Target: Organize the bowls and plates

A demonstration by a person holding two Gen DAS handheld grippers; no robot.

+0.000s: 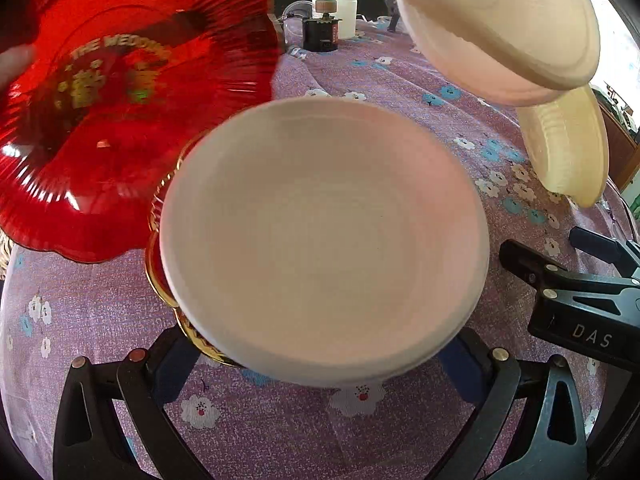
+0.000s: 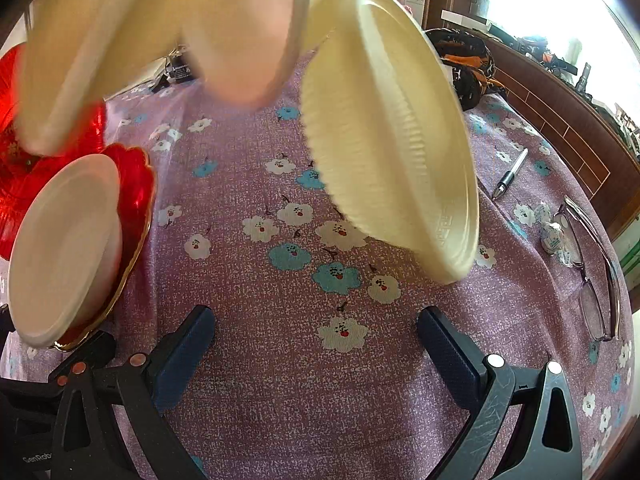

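Note:
In the left wrist view a white bowl [image 1: 324, 240] sits on a red gold-rimmed plate [image 1: 160, 276], right in front of my left gripper [image 1: 320, 364], whose jaws stand wide apart at the bowl's near rim. A red translucent plate [image 1: 120, 100] with gold print is in the air at the left, a fingertip [image 1: 12, 62] at its edge. Cream plates [image 1: 500, 20] and a ribbed cream plate [image 1: 568, 148] are blurred in the air on the right. My right gripper [image 2: 316, 356] is open and empty above the cloth, under the ribbed cream plate [image 2: 392, 132]. The bowl [image 2: 64, 248] is at its left.
The table has a purple flowered cloth [image 2: 280, 380]. A pen [image 2: 510, 174], glasses [image 2: 596, 280] and wrapped sweets [image 2: 552, 232] lie at the right. A white tub [image 1: 334, 10] and a dark device [image 1: 322, 30] stand at the far edge. A wooden headboard [image 2: 560, 120] borders the right.

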